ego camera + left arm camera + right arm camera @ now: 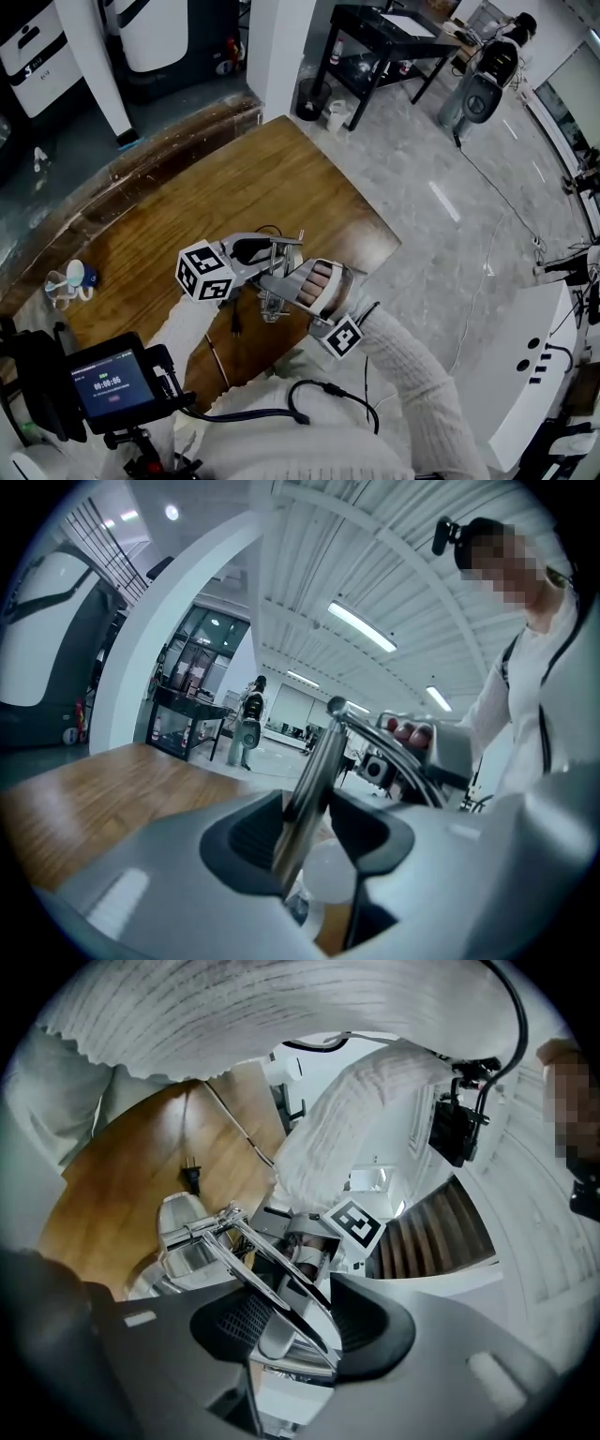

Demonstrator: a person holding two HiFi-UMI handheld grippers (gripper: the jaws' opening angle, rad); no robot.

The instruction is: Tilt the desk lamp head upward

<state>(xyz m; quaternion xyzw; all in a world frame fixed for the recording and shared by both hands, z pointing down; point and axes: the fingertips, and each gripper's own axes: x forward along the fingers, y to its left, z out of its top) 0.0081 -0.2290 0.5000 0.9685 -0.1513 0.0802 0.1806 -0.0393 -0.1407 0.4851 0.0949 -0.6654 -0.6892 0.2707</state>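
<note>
Your left claw (307,834) is closed narrow on one chrome rod (317,761) of the desk lamp (273,305), with one white bulb (328,878) showing just below the pads. Your right claw (296,1324) stands wide, and two thin chrome bars (248,1251) of the lamp cross between its jaws without clearly being pressed. Both claws meet at the single lamp, which stands near the front edge of the wooden worktop (234,178). One black plug (190,1177) lies on the worktop.

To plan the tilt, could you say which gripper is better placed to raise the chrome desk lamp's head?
Probably left: the left gripper clamps the chrome metal rod by the round white bulb; the right gripper stands open.
</note>
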